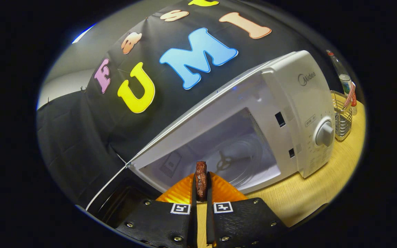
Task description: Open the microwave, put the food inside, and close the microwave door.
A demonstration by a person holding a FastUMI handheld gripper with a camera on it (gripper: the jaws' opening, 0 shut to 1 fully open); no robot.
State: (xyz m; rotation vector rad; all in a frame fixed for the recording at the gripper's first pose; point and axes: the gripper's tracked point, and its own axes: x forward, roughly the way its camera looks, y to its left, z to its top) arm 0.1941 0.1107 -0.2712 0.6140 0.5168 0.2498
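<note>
A white microwave stands on a wooden table with its door swung open to the left. Its cavity shows a glass turntable. My gripper is shut on a thin dark brown piece of food, which stands upright between the two fingers. Under the fingers sits an orange ribbed plate, just in front of the cavity's opening. The food is held a little short of the opening, above the plate.
A wire rack with a bottle behind it stands on the wooden table to the right of the microwave. The control knob is on the microwave's right panel. Black cloth hangs behind.
</note>
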